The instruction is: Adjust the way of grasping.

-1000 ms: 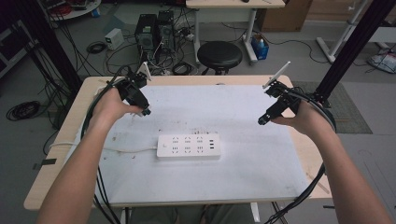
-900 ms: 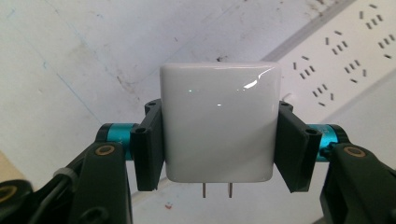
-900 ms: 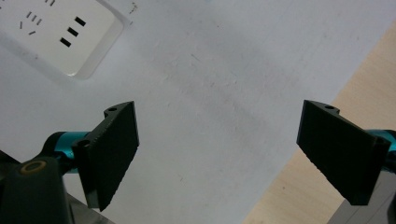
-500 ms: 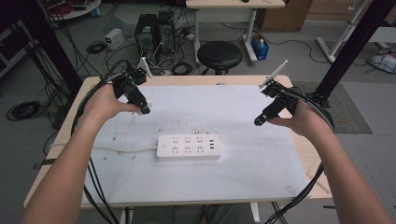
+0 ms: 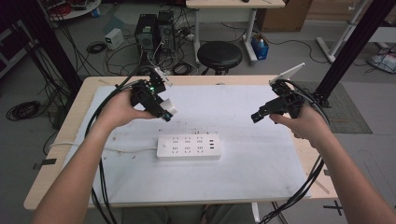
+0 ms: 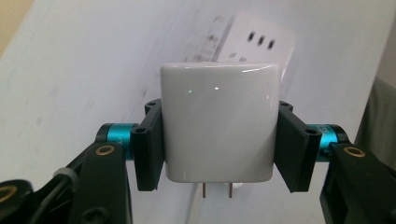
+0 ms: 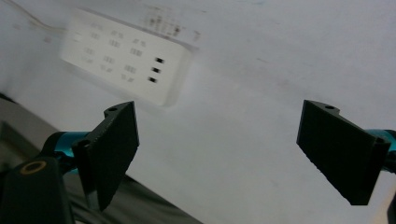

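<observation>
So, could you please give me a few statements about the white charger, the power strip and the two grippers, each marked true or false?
1. The left gripper clamps a glossy white square plug-in charger. True.
2. The charger's two metal prongs are seated in the white rectangular power strip. False: the charger is held above the white mat, apart from the strip.
3. The right gripper holds a cable. False: its jaws stand wide apart, empty.
4. The power strip lies flat on the mat between the two hands. True.
</observation>
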A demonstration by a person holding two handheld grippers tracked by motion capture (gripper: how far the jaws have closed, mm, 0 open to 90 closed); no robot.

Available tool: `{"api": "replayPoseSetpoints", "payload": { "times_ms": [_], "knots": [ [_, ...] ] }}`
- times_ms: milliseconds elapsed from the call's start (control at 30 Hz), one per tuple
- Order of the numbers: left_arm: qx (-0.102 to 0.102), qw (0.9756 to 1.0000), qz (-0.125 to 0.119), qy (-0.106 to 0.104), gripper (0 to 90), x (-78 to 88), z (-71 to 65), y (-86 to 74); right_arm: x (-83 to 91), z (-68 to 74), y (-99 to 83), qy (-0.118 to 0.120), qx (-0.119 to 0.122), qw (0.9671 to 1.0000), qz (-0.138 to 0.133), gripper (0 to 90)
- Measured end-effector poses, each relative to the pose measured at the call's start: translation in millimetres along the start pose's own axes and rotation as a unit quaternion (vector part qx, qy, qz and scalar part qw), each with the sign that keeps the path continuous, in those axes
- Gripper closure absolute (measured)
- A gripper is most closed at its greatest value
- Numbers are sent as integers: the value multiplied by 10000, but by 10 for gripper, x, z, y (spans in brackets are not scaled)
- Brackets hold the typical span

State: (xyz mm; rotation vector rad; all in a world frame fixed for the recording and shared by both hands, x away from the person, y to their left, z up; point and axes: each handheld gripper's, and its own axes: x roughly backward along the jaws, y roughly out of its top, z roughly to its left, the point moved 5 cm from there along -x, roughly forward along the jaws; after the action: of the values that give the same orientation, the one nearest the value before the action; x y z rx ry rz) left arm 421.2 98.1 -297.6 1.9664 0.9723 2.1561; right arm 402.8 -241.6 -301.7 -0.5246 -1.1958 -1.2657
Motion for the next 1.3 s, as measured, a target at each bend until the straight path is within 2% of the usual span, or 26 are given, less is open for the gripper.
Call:
{"api": "replayPoseSetpoints", "payload": {
  "times_ms": [33,67,100,133,167,200,233,300,367,400,433,467,533,567,633,667,700,767,800,867,1067,1133,1167,1200,1267,1300],
  "knots": [
    [-150,9998,-109,-51,425,-29,-34,40,-7,24,-1,183,-67,9998,-15,124],
    [-303,9993,-210,-89,425,-59,-75,81,-7,24,-1,183,-67,9998,-15,124],
    [-499,9982,-306,-139,425,-87,-114,125,-20,56,-1,357,-135,9993,-17,124],
    [-784,9951,-558,-223,425,-154,-200,214,-51,117,7,674,-258,9974,-60,126],
    [-784,9951,-558,-223,425,-154,-200,214,-64,148,11,829,-314,9960,-86,154],
    [-947,9929,-680,-249,425,-186,-241,256,-64,148,11,829,-314,9960,-86,154],
    [-1083,9896,-892,-315,425,-258,-317,341,-87,206,20,1198,-455,9916,-165,160],
    [-1208,9863,-1059,-381,425,-343,-389,423,-115,259,26,1500,-589,9867,-228,161],
    [-1359,9829,-1170,-416,425,-426,-464,495,-144,308,25,1814,-718,9805,-250,209],
    [-1359,9829,-1170,-416,425,-426,-464,495,-157,322,24,1918,-773,9781,-254,211],
    [-1525,9790,-1292,-394,425,-501,-535,561,-170,340,22,2035,-820,9753,-268,222],
    [-1579,9776,-1331,-412,425,-535,-568,591,-182,356,20,2135,-850,9728,-276,262],
    [-1626,9766,-1344,-426,425,-564,-596,615,-216,388,20,2280,-884,9692,-293,270],
    [-1705,9739,-1433,-442,425,-626,-658,663,-228,404,21,2338,-904,9677,-279,285],
    [-1746,9731,-1435,-436,425,-650,-683,681,-247,430,21,2400,-921,9661,-251,290],
    [-1782,9723,-1455,-406,425,-676,-706,701,-286,472,23,2492,-926,9638,-208,321],
    [-1844,9706,-1496,-380,425,-713,-751,732,-303,490,26,2501,-902,9637,-227,340],
    [-1861,9701,-1513,-360,425,-726,-770,746,-320,506,30,2496,-910,9638,-213,345],
    [-1941,9683,-1537,-324,425,-744,-797,771,-358,531,41,2502,-912,9637,-181,366],
    [-1966,9680,-1533,-289,425,-752,-809,779,-372,545,49,2536,-938,9626,-186,378],
    [-2082,9666,-1494,9,425,-784,-859,810,-468,600,81,2394,-860,9670,-126,505],
    [-2091,9661,-1511,47,425,-788,-867,817,-481,612,84,2427,-870,9661,-117,511],
    [-2105,9660,-1496,86,424,-784,-877,819,-496,629,88,2305,-790,9697,-149,583],
    [-2105,9660,-1496,86,425,-784,-877,819,-501,620,87,2254,-778,9710,-176,609],
    [-2145,9651,-1492,204,424,-784,-886,821,-501,613,88,2297,-791,9699,-170,613],
    [-2176,9645,-1462,309,422,-786,-893,822,-499,613,92,2269,-777,9706,-180,618]
  ]
}}
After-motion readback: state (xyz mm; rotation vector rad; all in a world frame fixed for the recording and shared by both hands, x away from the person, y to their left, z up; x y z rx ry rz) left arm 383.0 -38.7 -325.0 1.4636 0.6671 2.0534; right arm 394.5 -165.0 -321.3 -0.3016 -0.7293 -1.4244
